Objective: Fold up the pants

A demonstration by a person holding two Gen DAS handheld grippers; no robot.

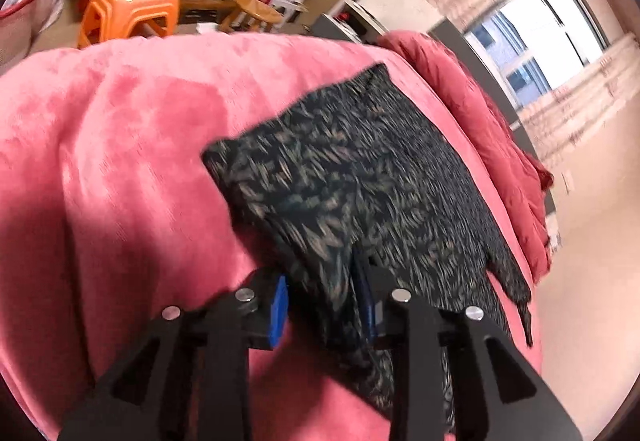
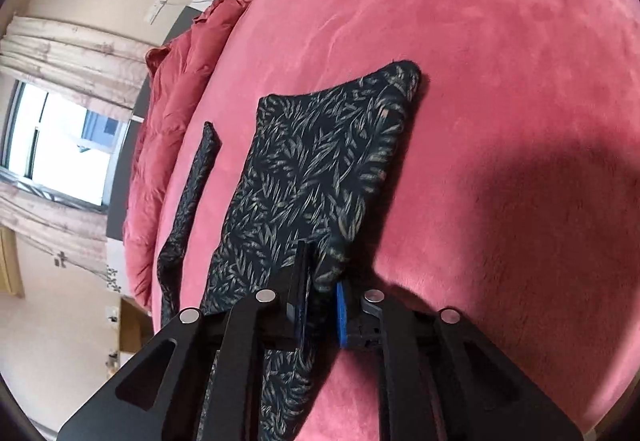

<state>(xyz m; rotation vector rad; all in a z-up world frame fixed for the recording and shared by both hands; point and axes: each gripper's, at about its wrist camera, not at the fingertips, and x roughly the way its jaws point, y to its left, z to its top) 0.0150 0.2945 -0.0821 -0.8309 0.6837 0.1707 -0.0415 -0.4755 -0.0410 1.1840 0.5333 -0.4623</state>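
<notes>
The dark pants of thin fabric printed with pale leaf sprigs (image 1: 352, 177) lie folded on the bed's pink plush blanket (image 1: 120, 129), and everything else is placed from them. In the left wrist view the left claw (image 1: 324, 301) sits at the pants' near edge with a bunch of the fabric between its blue pads (image 1: 282, 305); the jaws stand somewhat apart, and whether the pads press the cloth cannot be told. In the right wrist view the right claw (image 2: 322, 295) is at the near end of the pants (image 2: 320, 169), its jaws nearly together with a fold of the fabric between the blue pads; whether they pinch it is unclear. A narrow strip of the same fabric (image 2: 192, 201) lies just beside the pants, on their window side. Past that strip a crumpled red quilt (image 2: 172, 113) lies along the bed's edge. Beyond the pants' far edge, off the bed, stands an orange plastic stool (image 1: 128, 13).
</notes>
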